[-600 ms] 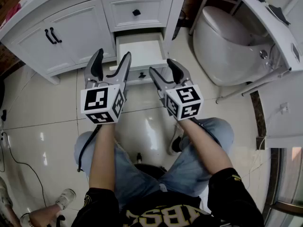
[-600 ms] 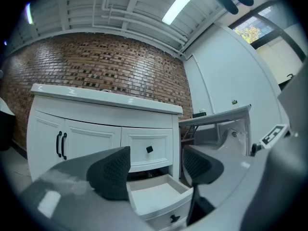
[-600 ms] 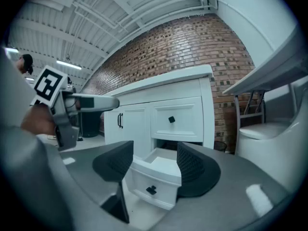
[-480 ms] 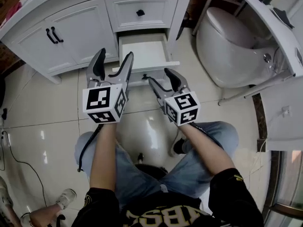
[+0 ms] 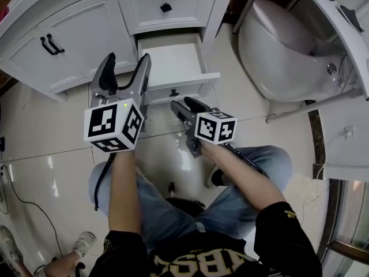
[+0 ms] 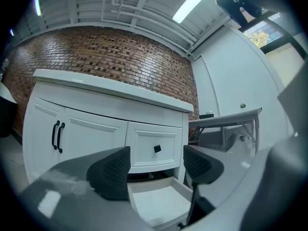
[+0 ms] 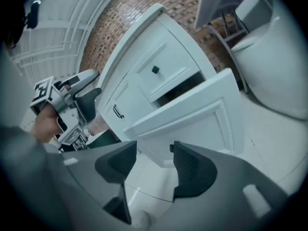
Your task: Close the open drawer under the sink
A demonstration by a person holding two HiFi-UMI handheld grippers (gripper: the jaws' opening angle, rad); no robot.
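Observation:
The white open drawer (image 5: 172, 59) sticks out of the vanity's lower right part, and its front (image 5: 183, 88) carries a small black knob (image 5: 174, 92). My right gripper (image 5: 185, 104) sits low just in front of that panel, tilted down and open, with nothing between the pads. In the right gripper view the drawer front (image 7: 192, 119) fills the middle, close beyond my right gripper (image 7: 151, 165). My left gripper (image 5: 124, 71) hovers open at the drawer's left edge. In its own view my left gripper (image 6: 156, 170) frames the shut upper drawer (image 6: 155, 146) and the empty drawer (image 6: 161, 203) below it.
Cabinet doors with black handles (image 5: 49, 44) stand left of the drawers. A white toilet (image 5: 282, 51) stands to the right, with a white counter (image 5: 340, 33) beyond it. The person's legs (image 5: 230, 195) are below the grippers on the glossy tiled floor. A cable (image 5: 17, 195) lies at left.
My right gripper has tipped downward and drawn closer to the drawer front. The left gripper has drifted a little to the left. The drawer remains open.

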